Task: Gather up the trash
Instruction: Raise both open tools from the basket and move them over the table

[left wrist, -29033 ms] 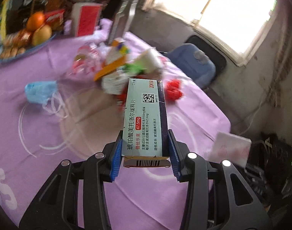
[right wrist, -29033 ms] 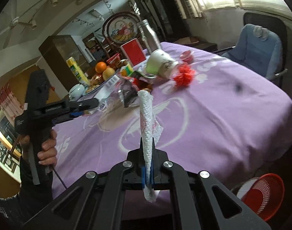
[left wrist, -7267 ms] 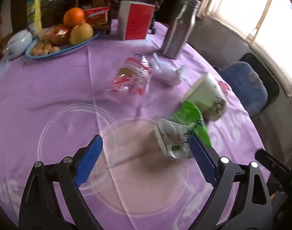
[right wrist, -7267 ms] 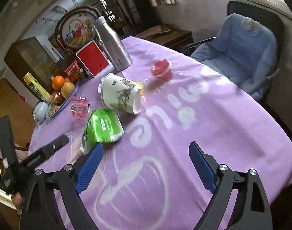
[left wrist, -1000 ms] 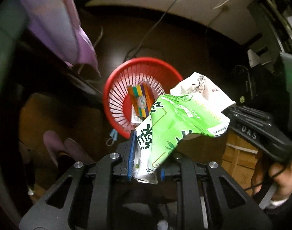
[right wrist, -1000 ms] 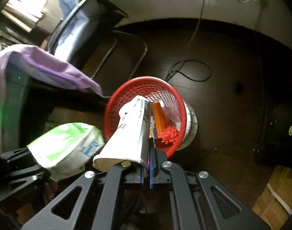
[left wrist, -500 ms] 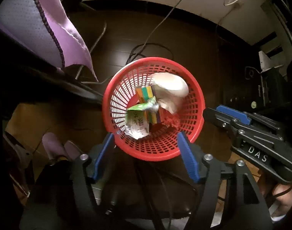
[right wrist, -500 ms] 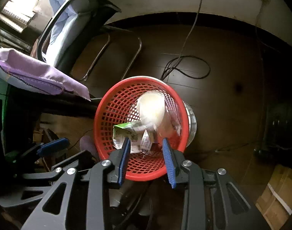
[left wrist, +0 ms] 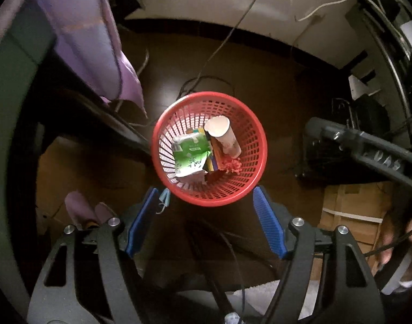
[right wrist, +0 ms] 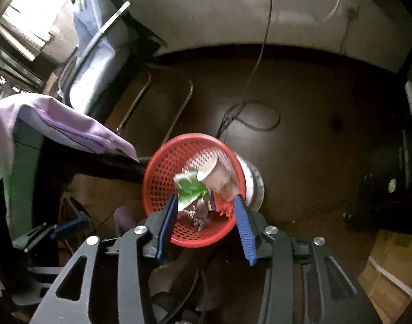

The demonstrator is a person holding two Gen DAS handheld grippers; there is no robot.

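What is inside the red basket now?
The red basket holds a green packet, a paper cup, a colourful box and red shreds. Anything beneath them is hidden.

Red mesh basket; green-and-white packet; purple tablecloth

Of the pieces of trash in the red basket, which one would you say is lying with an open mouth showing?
The paper cup: it lies tilted in the basket, its round open rim facing up, beside the flat green packet and the red scrap.

Dark wooden floor (cables trailing), blue chair beside window.
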